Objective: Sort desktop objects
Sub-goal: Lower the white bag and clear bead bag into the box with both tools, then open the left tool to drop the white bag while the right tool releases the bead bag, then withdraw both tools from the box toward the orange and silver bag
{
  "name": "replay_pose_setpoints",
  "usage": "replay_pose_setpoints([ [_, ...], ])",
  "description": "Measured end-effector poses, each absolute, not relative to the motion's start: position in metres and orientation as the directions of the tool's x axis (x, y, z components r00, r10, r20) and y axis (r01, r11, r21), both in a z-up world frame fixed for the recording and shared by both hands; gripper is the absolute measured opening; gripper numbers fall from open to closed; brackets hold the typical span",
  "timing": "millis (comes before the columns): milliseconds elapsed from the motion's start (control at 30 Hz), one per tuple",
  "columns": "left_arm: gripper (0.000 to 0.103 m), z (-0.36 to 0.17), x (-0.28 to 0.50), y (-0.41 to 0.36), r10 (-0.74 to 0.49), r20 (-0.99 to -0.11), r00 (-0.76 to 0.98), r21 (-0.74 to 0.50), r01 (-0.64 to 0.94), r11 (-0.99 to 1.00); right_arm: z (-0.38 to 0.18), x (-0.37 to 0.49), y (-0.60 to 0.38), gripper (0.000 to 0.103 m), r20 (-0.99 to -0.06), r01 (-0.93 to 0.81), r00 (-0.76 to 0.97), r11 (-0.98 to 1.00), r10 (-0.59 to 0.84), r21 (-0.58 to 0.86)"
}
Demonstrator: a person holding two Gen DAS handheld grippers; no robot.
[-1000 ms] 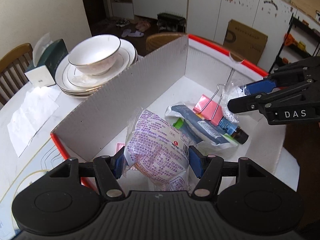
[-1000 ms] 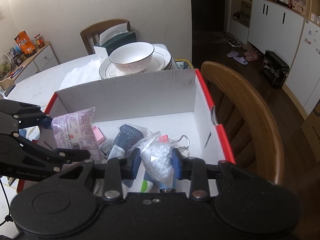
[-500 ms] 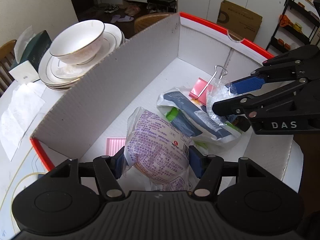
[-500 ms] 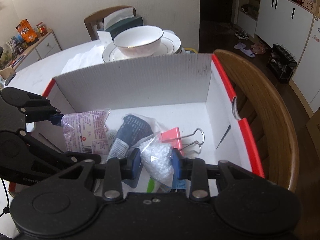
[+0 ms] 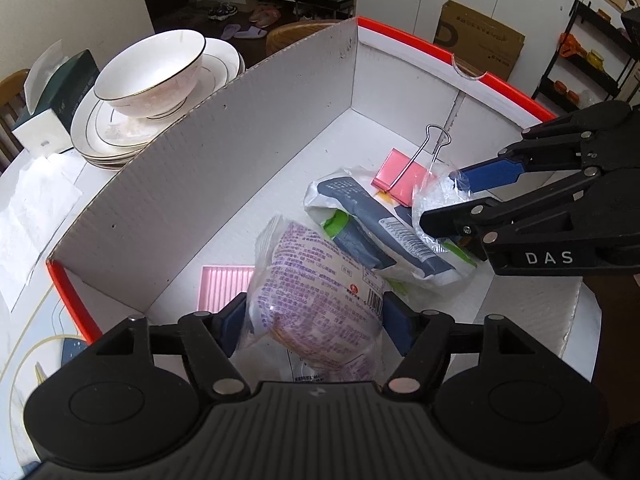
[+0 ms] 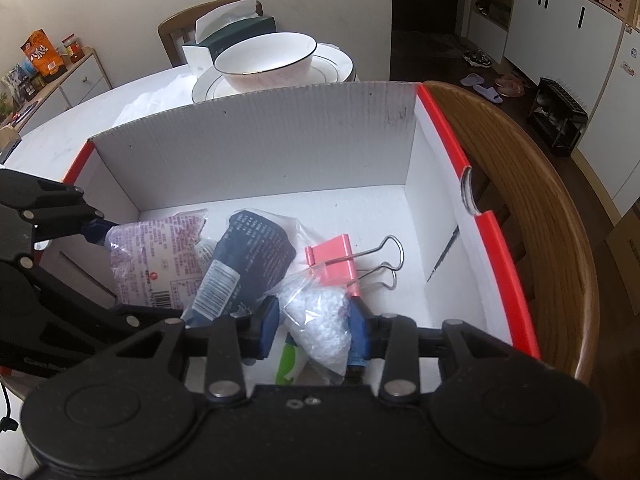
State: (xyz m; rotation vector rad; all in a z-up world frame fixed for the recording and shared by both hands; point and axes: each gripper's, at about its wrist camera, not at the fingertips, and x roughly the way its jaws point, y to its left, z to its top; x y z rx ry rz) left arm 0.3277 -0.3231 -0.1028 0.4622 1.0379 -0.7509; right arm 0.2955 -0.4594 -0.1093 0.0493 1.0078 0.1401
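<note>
Both my grippers have sunk into the cardboard box (image 6: pixel 444 136) since 1 second ago. Left gripper (image 5: pixel 316 320) is easing off the soft, crinkly snack packet (image 5: pixel 316 300); right gripper (image 6: pixel 314 320) is loosening around the light, slippery bead bag (image 6: pixel 318 316), best pinched mid-body.

The far half of the box (image 6: pixel 440 200) floor lies bare, giving free room behind the pink binder clip (image 6: pixel 332 260). The near half is crowded with the dark blue pouch (image 6: pixel 244 264), the purple-printed packet (image 5: pixel 316 292) and the clear bag of white bits (image 6: pixel 320 316). The tall cardboard wall (image 5: pixel 224 176) in the left of the left wrist view blocks passage toward the stacked plates (image 5: pixel 108 140); a wooden chair back (image 6: pixel 532 216) hems the box's right side.
</note>
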Motion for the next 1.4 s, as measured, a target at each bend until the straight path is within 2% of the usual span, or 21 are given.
replay_pose_setpoints([
  [267,0.072,-0.093,0.317,-0.318,-0.37,-0.874,0.315,-0.013,0.746,0.666,-0.103,0.291,-0.462,0.057,-0.835,-0.099,0.533,0.99,0.135,0.097],
  [400,0.074,-0.087,0.312,-0.315,-0.395,-0.864,0.314,-0.037,0.741,0.671,-0.096,0.286,-0.464,0.058,-0.828,-0.106,0.543,0.989,0.142,0.101],
  [467,0.078,-0.084,0.309,-0.313,-0.399,-0.858,0.323,-0.036,0.738,0.674,-0.093,0.283,-0.466,0.058,-0.824,-0.105,0.547,0.989,0.145,0.104],
  [700,0.078,-0.07,0.297,-0.303,-0.437,-0.83,0.347,-0.055,0.728,0.683,-0.08,0.269,-0.471,0.062,-0.802,-0.121,0.568,0.983,0.182,0.138],
  [1067,0.078,-0.043,0.261,-0.279,-0.511,-0.752,0.417,-0.093,0.701,0.707,-0.055,0.246,-0.46,0.063,-0.764,-0.17,0.599,0.971,0.238,0.17],
  [1400,0.078,-0.032,0.231,-0.23,-0.534,-0.692,0.487,-0.121,0.65,0.75,-0.037,0.231,-0.429,0.069,-0.732,-0.208,0.622,0.96,0.278,0.187],
])
